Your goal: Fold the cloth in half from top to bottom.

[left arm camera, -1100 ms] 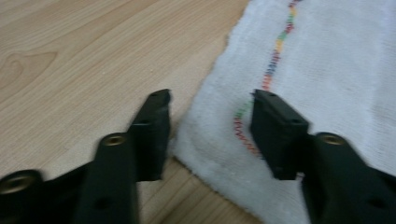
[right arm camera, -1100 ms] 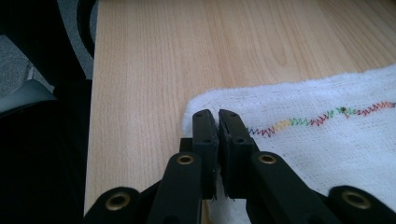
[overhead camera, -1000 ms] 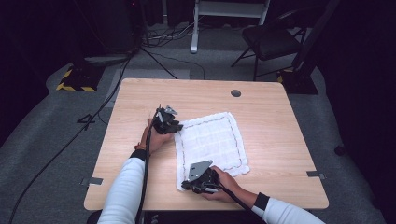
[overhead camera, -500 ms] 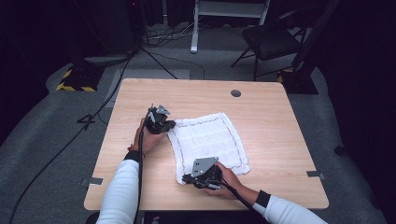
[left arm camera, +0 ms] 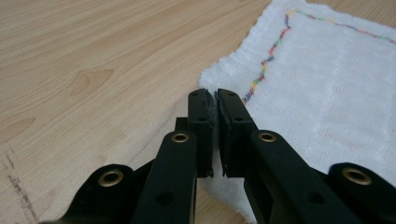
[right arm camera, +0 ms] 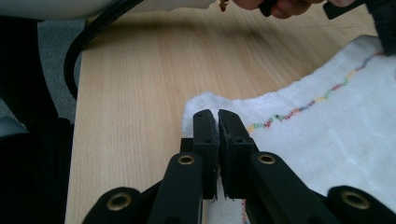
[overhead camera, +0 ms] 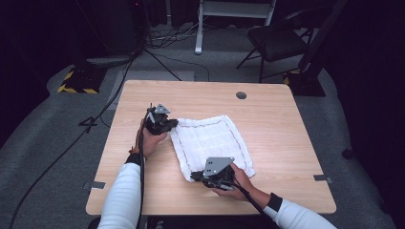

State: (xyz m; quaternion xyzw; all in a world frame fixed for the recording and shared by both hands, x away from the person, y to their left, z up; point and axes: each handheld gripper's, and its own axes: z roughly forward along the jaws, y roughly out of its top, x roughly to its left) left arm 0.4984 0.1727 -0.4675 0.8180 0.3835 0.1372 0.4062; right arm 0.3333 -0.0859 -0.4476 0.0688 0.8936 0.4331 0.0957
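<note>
A white cloth (overhead camera: 210, 140) with a multicoloured stitched border lies flat on the wooden table (overhead camera: 277, 119). My left gripper (overhead camera: 168, 125) sits at the cloth's far left corner, and in the left gripper view my left gripper (left arm camera: 216, 95) is shut on that corner of the cloth (left arm camera: 327, 84). My right gripper (overhead camera: 196, 176) is at the near left corner; in the right gripper view my right gripper (right arm camera: 217, 114) is shut on the hem of the cloth (right arm camera: 327, 126). The corners themselves are hidden between the jaws.
A round cable hole (overhead camera: 241, 95) is in the table near its far edge. Bare wood surrounds the cloth on all sides. Beyond the table stand a dark chair (overhead camera: 282, 43) and a white stand (overhead camera: 234, 12); cables (overhead camera: 119, 86) trail on the grey floor at left.
Both grippers slid left across the table, dragging the cloth's left edge with them. The left gripper also drew slightly nearer; the cloth now lies flatter and more stretched.
</note>
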